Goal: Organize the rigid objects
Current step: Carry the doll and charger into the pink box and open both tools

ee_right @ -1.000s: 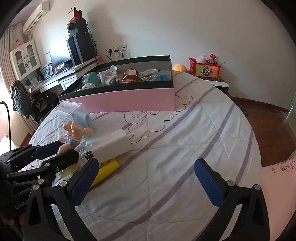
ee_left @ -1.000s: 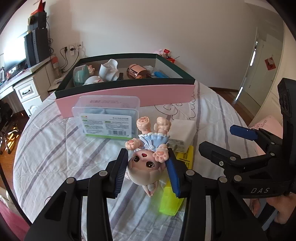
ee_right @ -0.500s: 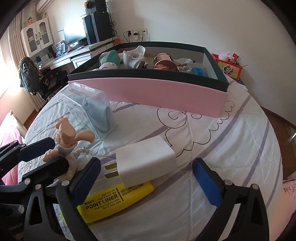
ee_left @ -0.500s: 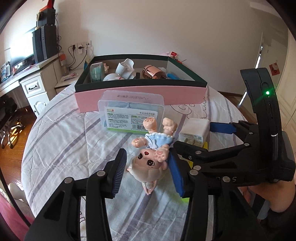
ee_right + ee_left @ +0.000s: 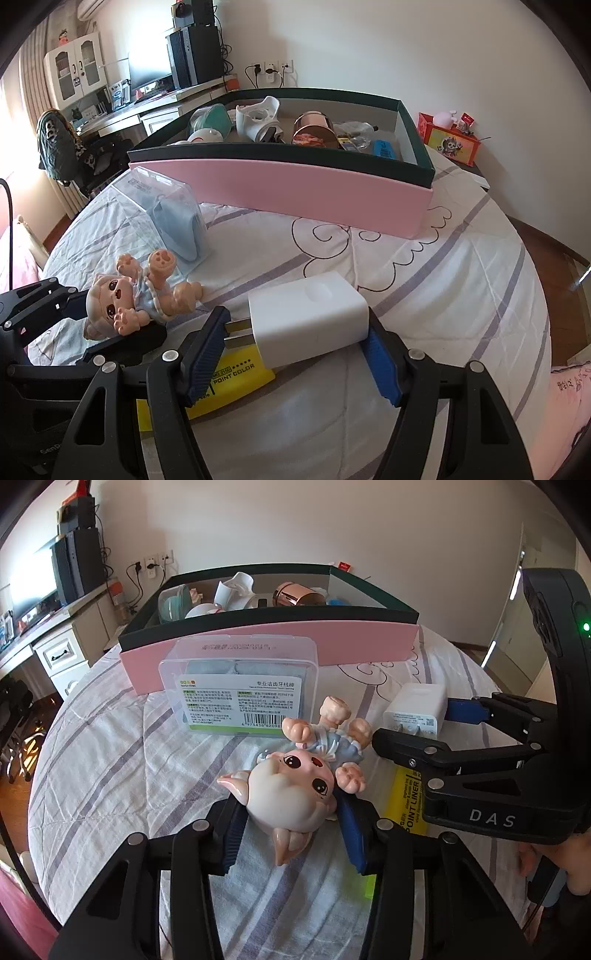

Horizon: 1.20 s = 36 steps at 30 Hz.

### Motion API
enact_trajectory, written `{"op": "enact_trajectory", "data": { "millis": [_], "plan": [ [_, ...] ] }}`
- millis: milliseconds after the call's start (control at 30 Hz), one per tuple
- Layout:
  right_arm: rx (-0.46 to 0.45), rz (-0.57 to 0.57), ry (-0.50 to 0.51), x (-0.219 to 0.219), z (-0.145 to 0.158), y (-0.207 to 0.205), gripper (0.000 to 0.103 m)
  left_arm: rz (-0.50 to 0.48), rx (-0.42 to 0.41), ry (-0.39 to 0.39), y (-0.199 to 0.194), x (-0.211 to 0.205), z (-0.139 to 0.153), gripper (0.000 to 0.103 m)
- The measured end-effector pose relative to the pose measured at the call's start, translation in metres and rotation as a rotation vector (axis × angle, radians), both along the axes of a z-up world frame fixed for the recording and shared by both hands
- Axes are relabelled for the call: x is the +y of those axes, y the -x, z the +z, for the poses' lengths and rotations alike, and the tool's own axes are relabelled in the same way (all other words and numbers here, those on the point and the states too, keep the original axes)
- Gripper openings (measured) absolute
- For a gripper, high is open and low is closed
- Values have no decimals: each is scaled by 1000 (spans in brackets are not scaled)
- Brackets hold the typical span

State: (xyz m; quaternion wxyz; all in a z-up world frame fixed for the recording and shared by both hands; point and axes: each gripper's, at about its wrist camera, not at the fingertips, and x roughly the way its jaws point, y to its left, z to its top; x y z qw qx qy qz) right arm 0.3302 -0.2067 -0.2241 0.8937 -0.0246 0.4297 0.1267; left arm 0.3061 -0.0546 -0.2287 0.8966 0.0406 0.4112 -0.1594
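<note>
Now straddling the charger (image 5: 308, 320) crosswise with the right hand-held gripper (image 5: 295, 354), narrow but not visibly clamped, left hand-held gripper (image 5: 291, 830) holding the doll (image 5: 295, 794).

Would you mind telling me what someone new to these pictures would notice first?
Probably the big-eyed doll, lying upside down on the striped bedspread with its head between the left gripper pads. Next, the white charger framed by the right gripper, partly over a yellow highlighter. Behind both stands the pink box full of items.
</note>
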Motion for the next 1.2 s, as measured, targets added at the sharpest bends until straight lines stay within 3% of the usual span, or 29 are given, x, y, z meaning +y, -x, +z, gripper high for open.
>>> {"op": "enact_trajectory", "data": {
  "millis": [233, 633, 767, 967, 1200],
  "plan": [
    [-30, 5, -27, -3, 9, 8, 71, 41, -58, -14, 7, 8, 17, 46],
    [-103, 39, -40, 2, 38, 10, 71, 18, -145, -27, 7, 4, 56, 46],
    [-157, 49, -33, 3, 61, 5, 71, 0, -183, -35, 0, 2, 73, 46],
    [-234, 49, 13, 5, 96, -33, 71, -12, -239, -56, -45, -1, 103, 46],
    [-231, 33, 41, 3, 99, -107, 71, -10, -170, -49, -136, -5, 105, 46]
  ]
}}
